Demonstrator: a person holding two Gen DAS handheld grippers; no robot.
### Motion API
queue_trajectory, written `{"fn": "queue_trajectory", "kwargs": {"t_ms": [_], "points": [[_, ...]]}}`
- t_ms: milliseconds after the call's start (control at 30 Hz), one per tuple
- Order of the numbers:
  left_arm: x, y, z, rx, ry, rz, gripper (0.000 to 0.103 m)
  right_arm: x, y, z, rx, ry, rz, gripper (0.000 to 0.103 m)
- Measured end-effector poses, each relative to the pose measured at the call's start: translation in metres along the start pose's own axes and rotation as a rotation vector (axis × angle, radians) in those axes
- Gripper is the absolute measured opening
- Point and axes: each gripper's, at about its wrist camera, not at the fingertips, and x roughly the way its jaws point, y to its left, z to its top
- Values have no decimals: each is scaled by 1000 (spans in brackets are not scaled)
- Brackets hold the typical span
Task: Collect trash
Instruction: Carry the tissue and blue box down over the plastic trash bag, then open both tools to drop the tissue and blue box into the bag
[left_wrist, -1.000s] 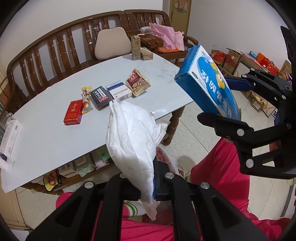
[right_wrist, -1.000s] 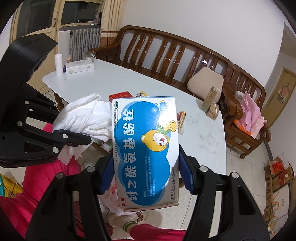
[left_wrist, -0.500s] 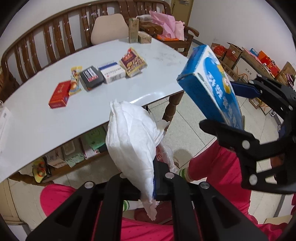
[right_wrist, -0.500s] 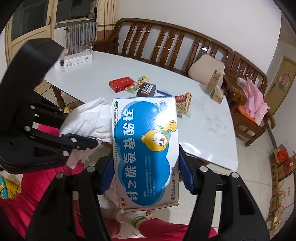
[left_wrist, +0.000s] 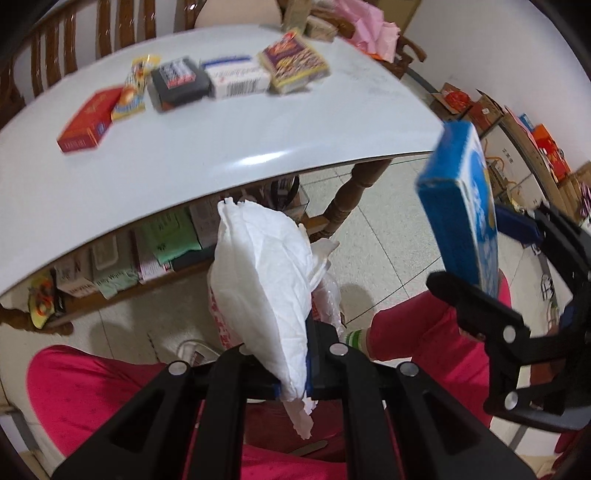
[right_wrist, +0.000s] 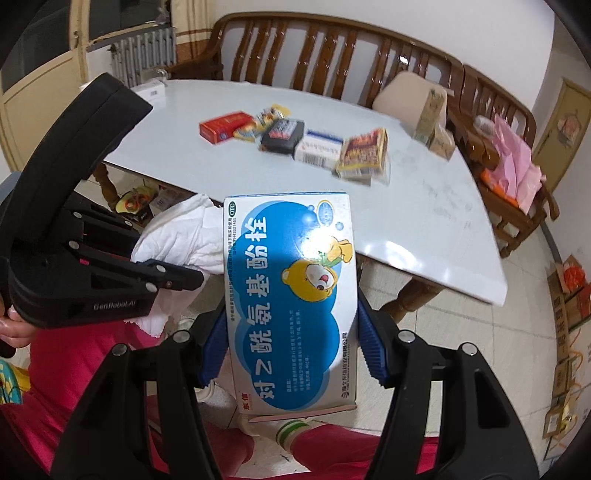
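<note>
While clamping tissue (left_wrist: 264, 291), left tool (left_wrist: 291, 387), shut

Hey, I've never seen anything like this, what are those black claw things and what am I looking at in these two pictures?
Those black claws are hand-held grippers, one in each of a person's hands, each carrying a wide-angle camera that looks along its two fingers. So there is one picture per gripper.

The left gripper is shut on a crumpled white tissue. The right gripper clamps a blue medicine box with a cartoon bear on it.

Beyond them stands a white table with a row of small packets: a red box, a black box, a white box and some snack wrappers. The pink cloth below is the person's trousers.
</note>
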Motion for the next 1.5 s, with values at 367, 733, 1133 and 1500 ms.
{"fn": "queue_trajectory", "kwargs": {"t_ms": [367, 733, 1133, 1500], "points": [[74, 25, 6, -133, 103, -40, 8, 75, -2, -31, 93, 112, 14, 60], [160, 55, 4, -277, 247, -51, 8, 158, 8, -71, 183, 267, 43, 60], [220, 75, 4, -354, 359, -44, 8, 226, 8, -104, 254, 417, 66, 60], [265, 90, 4, -391, 434, -12, 8, 270, 10, -123, 328, 492, 106, 60]]}}
